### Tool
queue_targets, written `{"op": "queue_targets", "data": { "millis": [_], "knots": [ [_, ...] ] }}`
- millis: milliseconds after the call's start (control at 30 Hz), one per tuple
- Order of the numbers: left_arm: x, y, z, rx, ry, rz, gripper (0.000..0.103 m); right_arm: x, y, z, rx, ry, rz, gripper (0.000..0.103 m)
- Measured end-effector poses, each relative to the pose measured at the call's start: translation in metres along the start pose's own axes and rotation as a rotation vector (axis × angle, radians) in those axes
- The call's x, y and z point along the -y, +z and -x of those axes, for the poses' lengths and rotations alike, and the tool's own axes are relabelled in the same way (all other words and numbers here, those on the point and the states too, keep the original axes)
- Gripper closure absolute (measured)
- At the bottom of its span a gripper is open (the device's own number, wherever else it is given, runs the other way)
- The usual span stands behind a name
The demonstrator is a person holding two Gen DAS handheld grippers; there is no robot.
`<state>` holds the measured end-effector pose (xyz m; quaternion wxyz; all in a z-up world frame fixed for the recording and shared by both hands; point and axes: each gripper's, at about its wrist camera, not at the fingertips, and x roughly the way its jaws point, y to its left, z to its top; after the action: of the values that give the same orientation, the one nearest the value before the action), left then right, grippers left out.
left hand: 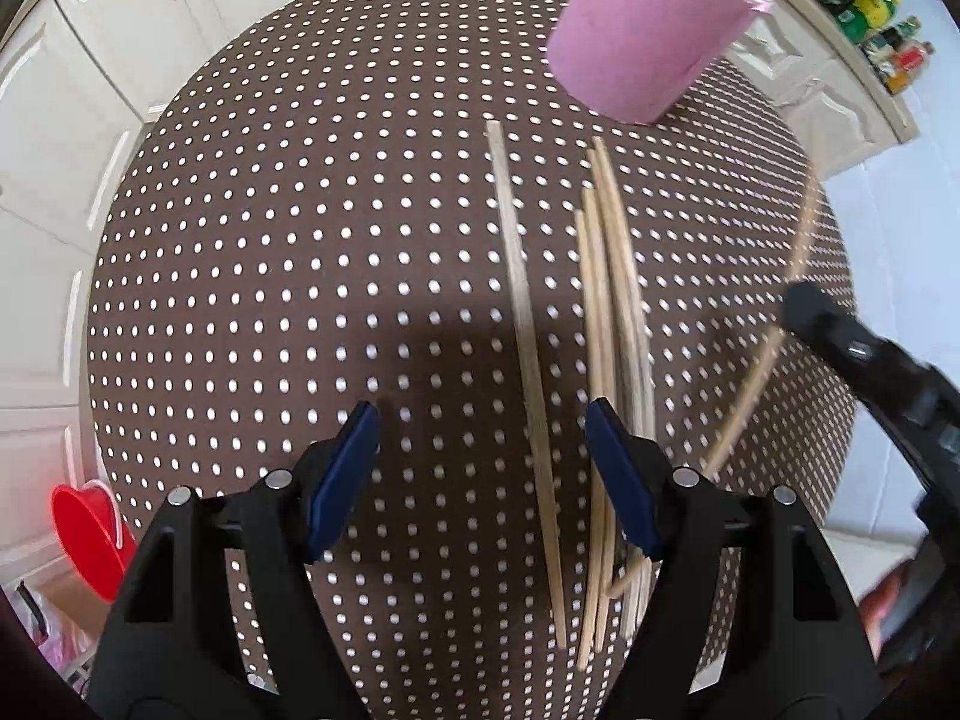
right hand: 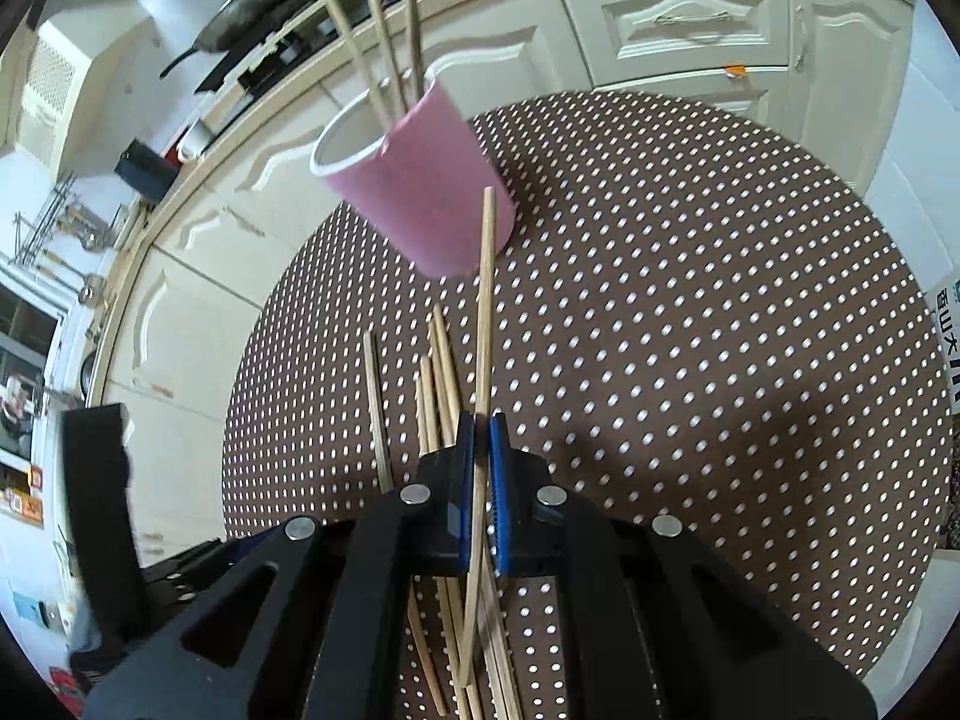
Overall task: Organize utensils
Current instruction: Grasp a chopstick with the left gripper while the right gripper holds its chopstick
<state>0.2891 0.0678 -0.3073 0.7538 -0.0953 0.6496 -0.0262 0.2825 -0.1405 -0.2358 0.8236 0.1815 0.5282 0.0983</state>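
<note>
Several wooden chopsticks [left hand: 606, 324] lie on the round brown dotted table [left hand: 270, 240]; one single chopstick [left hand: 522, 312] lies apart to their left. A pink cup [left hand: 642, 30] stands at the table's far side and holds three chopsticks [right hand: 378, 30]. My left gripper [left hand: 483, 450] is open above the table, the single chopstick between its fingers. My right gripper [right hand: 481, 438] is shut on one chopstick [right hand: 485, 300] and holds it raised, its tip pointing toward the pink cup [right hand: 420, 186]. The right gripper also shows blurred in the left wrist view [left hand: 852, 348].
White kitchen cabinets [right hand: 660, 30] surround the table. A red bowl [left hand: 90, 534] sits low at the left. Bottles [left hand: 888, 48] stand on a counter at the far right. A pan [right hand: 252, 6] rests on the stove behind the cup.
</note>
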Motion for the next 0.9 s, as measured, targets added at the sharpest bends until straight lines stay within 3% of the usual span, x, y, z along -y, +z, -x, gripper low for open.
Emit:
{"op": "queue_targets", "data": {
  "millis": [167,333,400,467,533,600,900],
  "knots": [
    [0.0,0.027,-0.012,0.01,0.017,0.08,0.032,0.009,0.009,0.005,0.017,-0.006,-0.011,0.099],
    [0.005,0.05,-0.015,0.077,0.041,0.103,0.035,0.015,0.012,0.003,0.014,-0.01,-0.029,0.099],
    [0.012,0.059,-0.017,0.102,0.081,0.064,0.063,0.015,0.014,0.002,0.013,-0.01,-0.031,0.099],
    [0.018,0.063,-0.017,0.113,0.121,0.028,0.079,0.014,0.017,0.002,0.015,-0.007,-0.033,0.099],
    [0.013,0.067,-0.015,0.112,0.081,0.053,0.093,0.013,0.019,0.001,0.016,-0.006,-0.031,0.099],
    [0.009,0.072,-0.014,0.101,0.048,0.081,0.095,0.012,0.023,0.001,0.016,-0.005,-0.03,0.099],
    [0.011,0.07,0.018,0.165,0.065,0.064,0.097,0.009,0.029,0.016,0.057,0.015,-0.013,0.099]
  ]
}}
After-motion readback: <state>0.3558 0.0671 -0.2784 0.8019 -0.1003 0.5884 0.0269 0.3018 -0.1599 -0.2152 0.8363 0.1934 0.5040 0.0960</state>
